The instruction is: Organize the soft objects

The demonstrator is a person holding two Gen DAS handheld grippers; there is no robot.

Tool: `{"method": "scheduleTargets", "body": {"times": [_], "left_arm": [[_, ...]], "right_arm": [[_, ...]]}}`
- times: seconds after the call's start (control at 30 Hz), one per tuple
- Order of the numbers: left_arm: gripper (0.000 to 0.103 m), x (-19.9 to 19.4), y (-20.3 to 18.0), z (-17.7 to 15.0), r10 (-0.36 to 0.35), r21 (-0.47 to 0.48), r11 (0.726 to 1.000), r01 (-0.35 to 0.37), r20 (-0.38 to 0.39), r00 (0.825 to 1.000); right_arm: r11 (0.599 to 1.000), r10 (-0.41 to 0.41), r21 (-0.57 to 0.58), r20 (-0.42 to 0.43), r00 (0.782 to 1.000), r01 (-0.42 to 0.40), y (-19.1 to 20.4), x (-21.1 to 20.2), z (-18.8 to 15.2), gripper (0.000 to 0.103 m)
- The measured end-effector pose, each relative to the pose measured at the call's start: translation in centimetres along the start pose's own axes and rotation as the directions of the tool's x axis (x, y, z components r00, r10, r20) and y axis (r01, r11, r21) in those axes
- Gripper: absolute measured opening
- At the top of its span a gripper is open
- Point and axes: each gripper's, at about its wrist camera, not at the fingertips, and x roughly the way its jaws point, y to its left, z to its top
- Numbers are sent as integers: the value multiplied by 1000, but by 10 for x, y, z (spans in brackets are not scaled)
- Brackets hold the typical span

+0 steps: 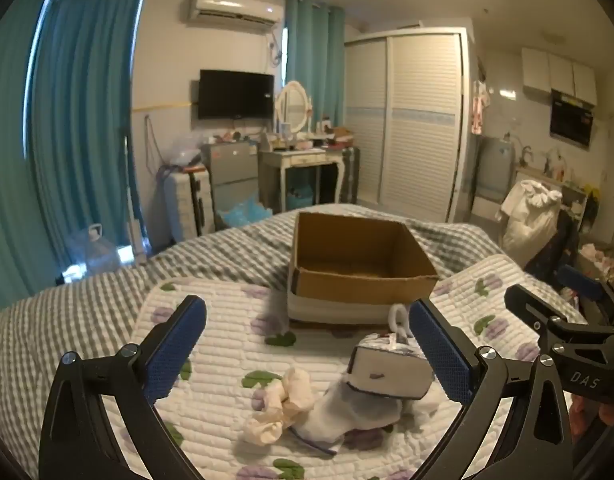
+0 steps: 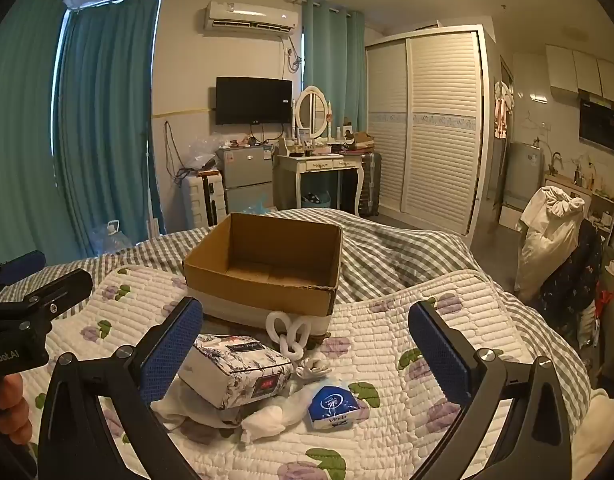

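An empty open cardboard box (image 1: 359,256) (image 2: 267,264) stands on the bed. In front of it lie a floral tissue pack (image 2: 237,374) (image 1: 389,370), white socks and cloths (image 1: 291,404) (image 2: 267,416), a white knotted rope piece (image 2: 289,334) and a small blue tissue packet (image 2: 333,402). My left gripper (image 1: 307,350) is open above the cloths, its right finger beside the tissue pack. My right gripper (image 2: 307,350) is open above the pile, touching nothing.
The items lie on a white quilted pad with purple flowers (image 2: 407,344) over a grey checked blanket (image 1: 87,304). Beyond the bed stand a dressing table (image 2: 323,168), a small fridge (image 2: 247,176), a wardrobe (image 2: 439,128) and teal curtains (image 1: 83,112).
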Motion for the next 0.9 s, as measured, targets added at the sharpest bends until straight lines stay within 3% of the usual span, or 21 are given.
{"method": "scheduleTargets", "body": {"times": [0.9], "left_arm": [[103,-2,0,0,6,1,1000,-6,-2,1000]], "right_arm": [[1000,-3,-8,-9,1000,3,2,1,-2,103]]}}
